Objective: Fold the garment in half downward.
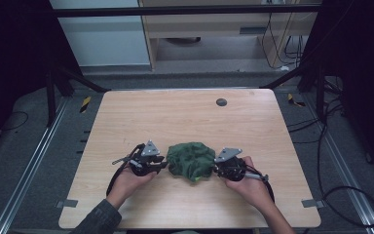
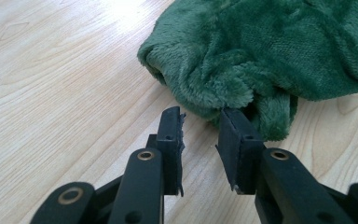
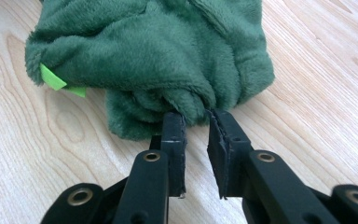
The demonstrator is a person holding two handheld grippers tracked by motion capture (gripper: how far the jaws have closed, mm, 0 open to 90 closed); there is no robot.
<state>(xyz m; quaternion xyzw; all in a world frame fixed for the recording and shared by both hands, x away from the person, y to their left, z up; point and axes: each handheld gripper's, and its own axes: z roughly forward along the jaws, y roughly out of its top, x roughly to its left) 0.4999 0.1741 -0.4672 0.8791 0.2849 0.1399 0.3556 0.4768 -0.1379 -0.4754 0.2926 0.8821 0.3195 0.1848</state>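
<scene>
The left tongs (image 2: 201,122) stand released, jaws parted, tips at the near edge of the crumpled green cloth (image 2: 270,51). The right tongs (image 3: 196,122) are likewise released against the cloth's opposite edge, near a light green tag (image 3: 58,81). The cloth lies between them toward the desk's (image 1: 185,117) front, with bare wood all around.
</scene>
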